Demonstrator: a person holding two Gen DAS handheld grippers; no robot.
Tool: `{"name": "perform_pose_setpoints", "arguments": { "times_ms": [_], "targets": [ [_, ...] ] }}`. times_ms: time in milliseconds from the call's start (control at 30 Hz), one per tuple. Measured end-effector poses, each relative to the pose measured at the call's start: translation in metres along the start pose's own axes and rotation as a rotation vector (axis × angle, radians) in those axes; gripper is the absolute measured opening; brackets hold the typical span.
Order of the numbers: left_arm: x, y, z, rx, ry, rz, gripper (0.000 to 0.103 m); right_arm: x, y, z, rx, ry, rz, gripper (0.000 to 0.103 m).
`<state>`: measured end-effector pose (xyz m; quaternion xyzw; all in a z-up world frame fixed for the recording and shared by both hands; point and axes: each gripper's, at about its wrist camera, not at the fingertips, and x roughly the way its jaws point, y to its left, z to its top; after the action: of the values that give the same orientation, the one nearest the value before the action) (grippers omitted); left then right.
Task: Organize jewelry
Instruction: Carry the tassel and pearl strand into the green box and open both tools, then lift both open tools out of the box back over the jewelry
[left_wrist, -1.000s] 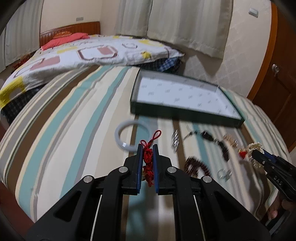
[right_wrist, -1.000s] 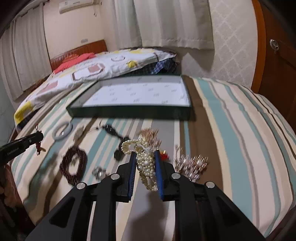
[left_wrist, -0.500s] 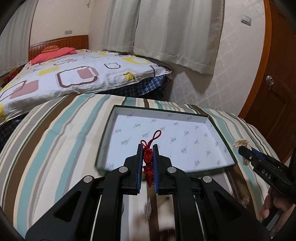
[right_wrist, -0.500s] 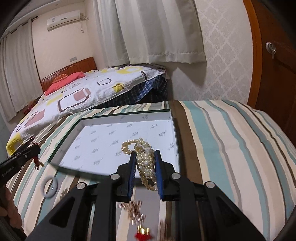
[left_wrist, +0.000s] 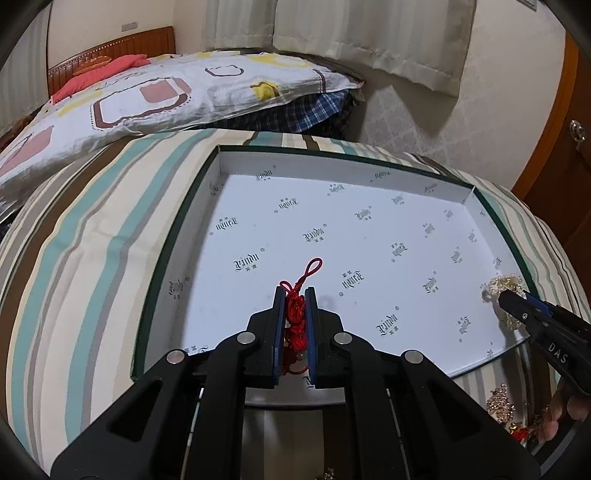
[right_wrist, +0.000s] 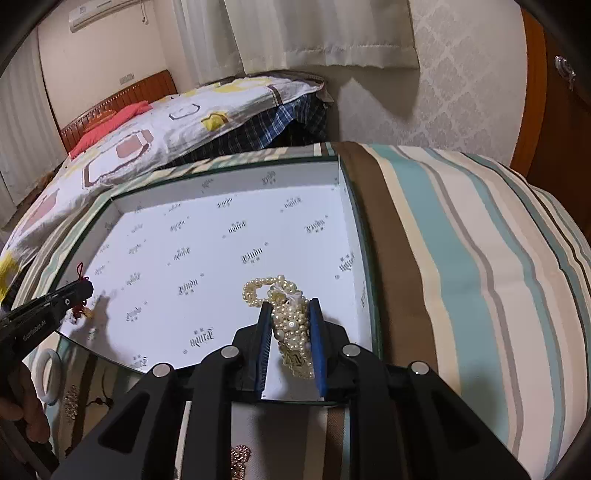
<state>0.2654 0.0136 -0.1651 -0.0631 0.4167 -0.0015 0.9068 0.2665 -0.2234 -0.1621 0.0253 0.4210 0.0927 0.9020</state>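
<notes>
- Since a second ago both grippers have carried their loads off the striped bedspread (right_wrist: 461, 258) and over the open box (left_wrist: 369, 229), which now fills both views
- The red knotted cord (left_wrist: 295, 314) is pinched between the blue pads of the left gripper (left_wrist: 294, 295), its loop poking out ahead of the tips, above the box's near left part
- The pearl piece (right_wrist: 291, 317) sits in the right gripper (right_wrist: 290, 306); its fingers look less tightly pressed than the left ones, with the pearls leaning on the right pad, though whether the left pad touches is hard to tell
- The pearls hang over the box's near right corner
- On the bedspread before the box lie a white bangle (right_wrist: 46, 373) and gold pieces (left_wrist: 500, 404)
- Behind stands a bed with a patterned quilt (left_wrist: 147, 92) and pale curtains (right_wrist: 314, 33)
</notes>
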Motion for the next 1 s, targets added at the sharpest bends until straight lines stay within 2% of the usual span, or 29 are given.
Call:
{"name": "perform_pose_setpoints", "arguments": {
  "times_ms": [233,300,400,533,733,833,900,1000],
  "targets": [
    [0.006,-0.001,-0.003,0.006,0.018,0.011,0.014,0.002,0.005,0.001,-0.036,0.008,-0.011,0.024],
    [0.006,-0.002,-0.003,0.015,0.017,0.011,0.023,0.002,0.006,0.001,-0.041,0.007,-0.011,0.027],
    [0.006,-0.003,-0.003,0.014,0.009,0.015,0.036,0.001,0.006,0.002,-0.04,-0.002,-0.012,0.039],
    [0.007,-0.003,-0.002,0.022,0.007,0.022,0.038,0.002,0.007,0.003,-0.049,-0.004,-0.011,0.044],
    [0.003,-0.002,-0.001,0.006,-0.006,0.017,0.052,-0.001,0.005,0.003,-0.029,-0.017,0.009,0.047],
    [-0.007,-0.003,0.001,0.006,-0.038,0.021,0.057,-0.01,0.006,0.004,-0.022,-0.042,0.008,0.058],
    [-0.019,-0.006,0.001,0.022,-0.071,0.034,0.062,-0.018,0.007,0.004,-0.021,-0.057,0.012,0.059],
    [-0.039,-0.009,-0.001,0.038,-0.114,0.039,0.064,-0.033,0.008,0.002,-0.017,-0.078,0.011,0.061]
  ]
}}
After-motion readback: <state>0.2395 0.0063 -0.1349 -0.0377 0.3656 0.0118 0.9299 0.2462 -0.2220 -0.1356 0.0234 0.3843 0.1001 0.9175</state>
